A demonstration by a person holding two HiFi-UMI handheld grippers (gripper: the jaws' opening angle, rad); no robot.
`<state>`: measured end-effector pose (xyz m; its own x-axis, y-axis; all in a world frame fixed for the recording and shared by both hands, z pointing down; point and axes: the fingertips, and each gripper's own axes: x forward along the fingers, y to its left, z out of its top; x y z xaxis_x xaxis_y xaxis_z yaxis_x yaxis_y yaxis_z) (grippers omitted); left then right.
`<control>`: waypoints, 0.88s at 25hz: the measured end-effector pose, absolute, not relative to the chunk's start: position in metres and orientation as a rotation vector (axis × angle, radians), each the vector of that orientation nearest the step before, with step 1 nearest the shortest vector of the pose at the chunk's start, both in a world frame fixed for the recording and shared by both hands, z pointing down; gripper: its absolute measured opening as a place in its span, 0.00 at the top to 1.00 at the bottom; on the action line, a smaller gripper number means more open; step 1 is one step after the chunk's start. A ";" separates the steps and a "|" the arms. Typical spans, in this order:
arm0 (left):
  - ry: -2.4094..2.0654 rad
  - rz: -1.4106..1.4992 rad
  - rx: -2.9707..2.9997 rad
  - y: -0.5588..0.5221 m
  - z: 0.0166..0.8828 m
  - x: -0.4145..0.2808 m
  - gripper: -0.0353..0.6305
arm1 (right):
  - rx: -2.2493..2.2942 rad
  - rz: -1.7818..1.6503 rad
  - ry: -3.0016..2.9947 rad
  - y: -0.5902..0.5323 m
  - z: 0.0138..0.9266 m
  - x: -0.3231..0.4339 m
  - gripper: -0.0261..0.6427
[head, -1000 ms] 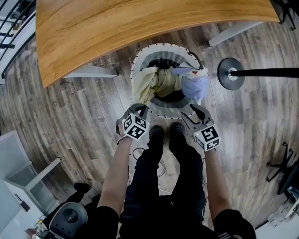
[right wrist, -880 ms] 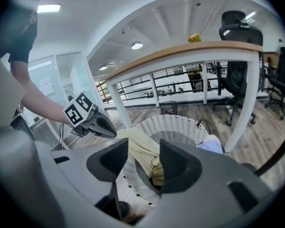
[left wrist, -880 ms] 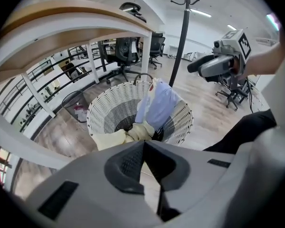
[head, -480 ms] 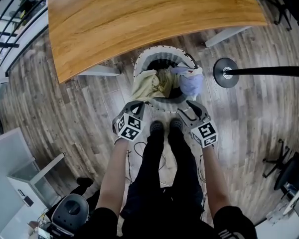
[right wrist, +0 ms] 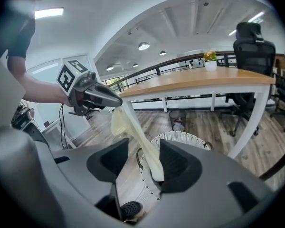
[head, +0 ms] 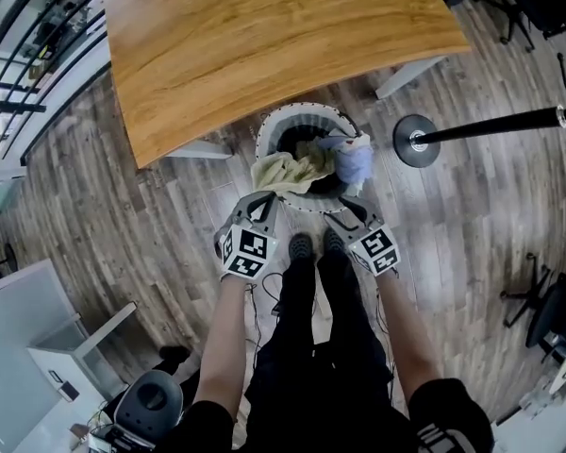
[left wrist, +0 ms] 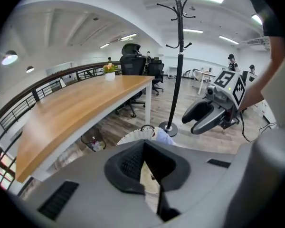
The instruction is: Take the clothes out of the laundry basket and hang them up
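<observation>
A white wicker laundry basket point(head: 275, 125) stands on the floor under the table's edge. A pale yellow garment point(head: 283, 171) and a light blue one point(head: 353, 161) spill over its near rim. My left gripper point(head: 264, 200) is shut on a corner of the yellow garment point(right wrist: 133, 132), which hangs in a long strip from the left gripper point(right wrist: 118, 102) down to the basket point(right wrist: 180, 139). In the left gripper view the left gripper point(left wrist: 145, 148) has its jaws closed on a sliver of cloth. My right gripper point(head: 344, 213) stands open beside it over the rim, empty; the same right gripper point(right wrist: 145, 160) has the garment well beyond it.
A long wooden table point(head: 264, 36) stands just behind the basket. A black coat stand point(head: 415, 142) rises at the right, its hooks high up point(left wrist: 179, 13). The person's feet point(head: 311, 245) are right at the basket. Office chairs and a small waste bin point(right wrist: 179, 120) stand farther off.
The head view has drawn up and away from the basket. Both grippers have risen with it, and the left one has pulled the yellow garment out over the near rim.
</observation>
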<state>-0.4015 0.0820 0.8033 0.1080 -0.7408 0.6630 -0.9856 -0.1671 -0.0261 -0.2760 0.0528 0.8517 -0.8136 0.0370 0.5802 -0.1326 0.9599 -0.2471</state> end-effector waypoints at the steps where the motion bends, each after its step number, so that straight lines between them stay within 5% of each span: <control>1: -1.687 0.777 1.983 0.080 0.791 -0.401 0.92 | 0.065 0.371 -2.496 0.054 0.848 -0.276 0.64; 22: -1.828 0.585 2.451 0.048 0.497 -0.344 0.92 | 0.105 0.437 -2.454 0.101 0.798 -0.247 0.63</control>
